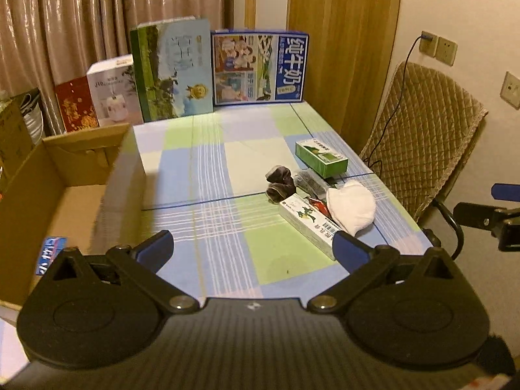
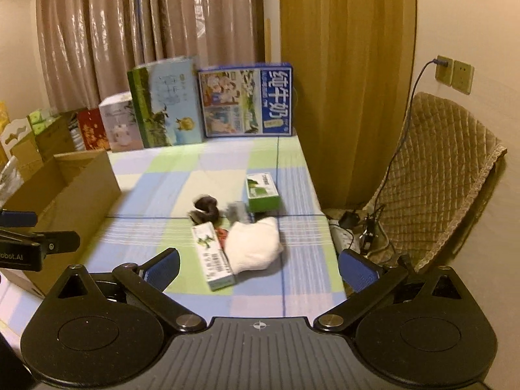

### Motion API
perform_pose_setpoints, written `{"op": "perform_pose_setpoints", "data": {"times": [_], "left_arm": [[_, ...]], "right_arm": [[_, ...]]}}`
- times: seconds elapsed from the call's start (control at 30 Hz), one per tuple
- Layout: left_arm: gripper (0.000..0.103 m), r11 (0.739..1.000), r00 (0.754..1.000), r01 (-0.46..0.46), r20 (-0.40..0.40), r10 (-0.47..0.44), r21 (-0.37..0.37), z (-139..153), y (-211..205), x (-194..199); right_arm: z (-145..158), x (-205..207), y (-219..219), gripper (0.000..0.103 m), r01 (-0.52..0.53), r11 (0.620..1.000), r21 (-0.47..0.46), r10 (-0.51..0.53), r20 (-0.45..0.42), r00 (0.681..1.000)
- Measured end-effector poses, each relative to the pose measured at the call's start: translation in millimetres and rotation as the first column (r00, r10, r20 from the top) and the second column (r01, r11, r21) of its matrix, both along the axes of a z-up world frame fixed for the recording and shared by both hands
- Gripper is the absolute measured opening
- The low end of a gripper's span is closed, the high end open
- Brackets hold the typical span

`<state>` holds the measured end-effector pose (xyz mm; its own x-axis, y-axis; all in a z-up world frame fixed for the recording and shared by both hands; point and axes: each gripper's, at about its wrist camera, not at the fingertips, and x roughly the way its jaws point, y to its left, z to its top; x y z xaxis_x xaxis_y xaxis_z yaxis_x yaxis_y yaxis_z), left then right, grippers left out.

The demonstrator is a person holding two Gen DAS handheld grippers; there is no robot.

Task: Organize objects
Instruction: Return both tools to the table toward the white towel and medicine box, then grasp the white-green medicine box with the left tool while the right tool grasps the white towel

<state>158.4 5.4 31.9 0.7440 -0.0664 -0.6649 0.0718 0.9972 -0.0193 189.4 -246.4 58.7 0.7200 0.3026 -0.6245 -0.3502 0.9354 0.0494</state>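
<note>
Right wrist view, blue milk carton reading 纯牛奶

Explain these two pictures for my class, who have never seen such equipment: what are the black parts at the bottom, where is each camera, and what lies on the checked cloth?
A person holds one tool in each hand, and each carries a camera looking forward along its two blue-tipped fingers. One picture is from the left hand-held gripper, the other from the right hand-held gripper. Both stand wide open and hold nothing. On the table lie a green box, a long white and green box, a white cloth and a dark bundle, all close together. An open cardboard box stands to the left, with a blue packet inside.
</note>
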Motion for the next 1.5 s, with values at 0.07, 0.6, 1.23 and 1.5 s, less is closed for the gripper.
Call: {"op": "perform_pose_setpoints", "data": {"times": [0.07,0.6,1.23,1.5], "left_arm": [[0.102,1.0,1.0,-0.005,-0.015,0.005,-0.007,-8,-4,12],[0.102,0.999,0.992,-0.017,-0.124,0.011,-0.043,-83,-22,95],[0.102,0.994,0.985,0.031,-0.166,-0.048,-0.101,-121,-43,131],[0.092,0.993,0.982,0.052,-0.175,-0.07,-0.108,-135,-76,152]], "right_arm": [[-7,13,-3,0.101,-0.014,1.0,-0.005,0.014,-0.014,1.0],[-109,130,23,0.089,-0.124,0.992,-0.016,0.12,-0.156,0.98],[-132,156,24,0.026,-0.123,0.992,0.019,0.125,-0.175,0.977],[-128,143,-10,0.026,-0.057,0.998,0.023,0.06,-0.195,0.979]]}}
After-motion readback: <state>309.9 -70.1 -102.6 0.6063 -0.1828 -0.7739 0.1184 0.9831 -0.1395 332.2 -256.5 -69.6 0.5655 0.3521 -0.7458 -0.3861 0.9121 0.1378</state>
